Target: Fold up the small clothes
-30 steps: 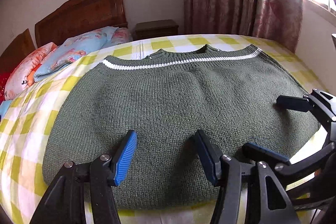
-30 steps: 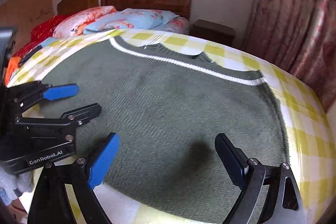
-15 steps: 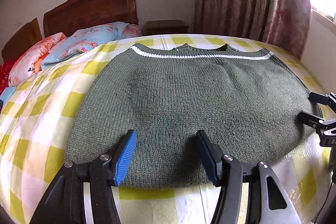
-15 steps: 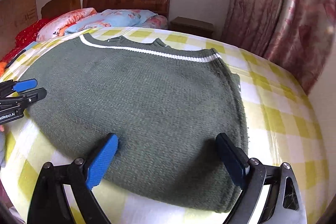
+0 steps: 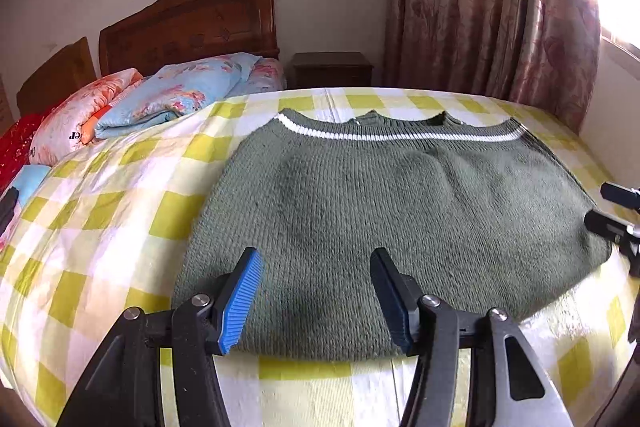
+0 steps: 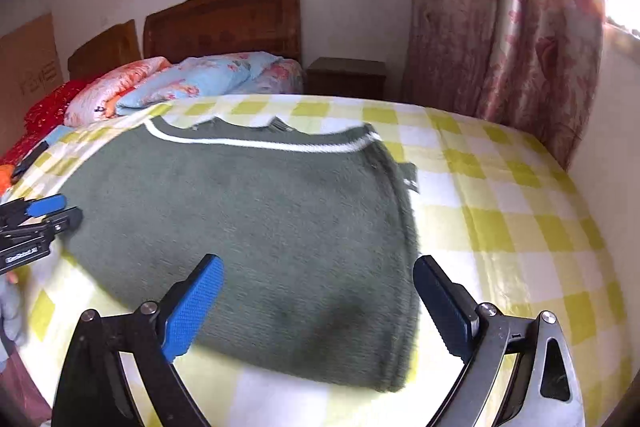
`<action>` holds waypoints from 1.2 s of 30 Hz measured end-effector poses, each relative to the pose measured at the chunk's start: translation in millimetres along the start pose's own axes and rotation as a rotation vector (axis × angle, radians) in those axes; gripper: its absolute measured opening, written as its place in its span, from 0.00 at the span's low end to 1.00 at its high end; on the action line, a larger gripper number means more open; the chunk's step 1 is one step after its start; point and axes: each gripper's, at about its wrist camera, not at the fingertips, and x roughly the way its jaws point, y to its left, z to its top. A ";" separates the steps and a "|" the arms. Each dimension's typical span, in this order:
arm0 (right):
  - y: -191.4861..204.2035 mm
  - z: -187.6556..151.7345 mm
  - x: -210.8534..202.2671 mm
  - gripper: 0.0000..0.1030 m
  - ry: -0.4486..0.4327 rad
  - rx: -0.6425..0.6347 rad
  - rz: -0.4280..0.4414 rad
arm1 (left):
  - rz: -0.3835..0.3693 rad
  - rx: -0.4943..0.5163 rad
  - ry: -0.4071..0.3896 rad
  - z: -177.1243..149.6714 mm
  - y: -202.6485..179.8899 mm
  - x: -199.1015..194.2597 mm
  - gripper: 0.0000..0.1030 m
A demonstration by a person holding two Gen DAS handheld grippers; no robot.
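A dark green knitted sweater (image 5: pixel 392 211) with a white stripe near its far edge lies flat on the bed; it also shows in the right wrist view (image 6: pixel 248 227). My left gripper (image 5: pixel 316 299) is open and empty, above the sweater's near edge toward its left corner. My right gripper (image 6: pixel 320 307) is open and empty, above the near edge at the right corner. The right gripper's tips (image 5: pixel 616 211) show at the right edge of the left wrist view. The left gripper's tips (image 6: pixel 44 211) show at the left edge of the right wrist view.
The bed carries a yellow and white checked sheet (image 5: pixel 100 219). Folded quilts and pillows (image 5: pixel 160 99) lie by the wooden headboard (image 5: pixel 192 23). A dark nightstand (image 5: pixel 332 69) and pink curtains (image 5: pixel 492 7) stand behind the bed. A wall is at the right.
Both grippers have drawn back and apart along the sweater's near edge, left going left and right going right. The sweater lies the same. Both grippers stay open.
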 end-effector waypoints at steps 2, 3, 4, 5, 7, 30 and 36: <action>32.1 6.0 13.2 1.00 0.028 -0.083 0.063 | 0.022 -0.007 0.025 4.9 6.3 16.7 0.56; 47.9 6.6 22.7 1.00 0.044 -0.123 0.073 | 0.039 -0.009 0.049 4.5 10.3 26.3 0.56; 60.1 5.8 33.0 1.00 0.064 -0.153 0.082 | 0.042 -0.004 0.050 2.5 13.6 31.4 0.56; 68.7 3.9 43.6 1.00 0.093 -0.174 0.090 | 0.035 0.008 0.027 -0.2 15.8 30.4 0.56; 72.9 -4.0 54.5 1.00 0.112 -0.199 0.069 | 0.057 0.027 0.012 -5.1 20.5 27.4 0.56; 77.6 69.6 135.8 1.00 0.191 -0.195 0.138 | -0.076 0.009 0.159 92.9 -0.9 136.1 0.56; 18.3 68.1 130.3 1.00 0.203 -0.081 0.101 | -0.105 0.000 0.149 96.4 4.1 129.4 0.56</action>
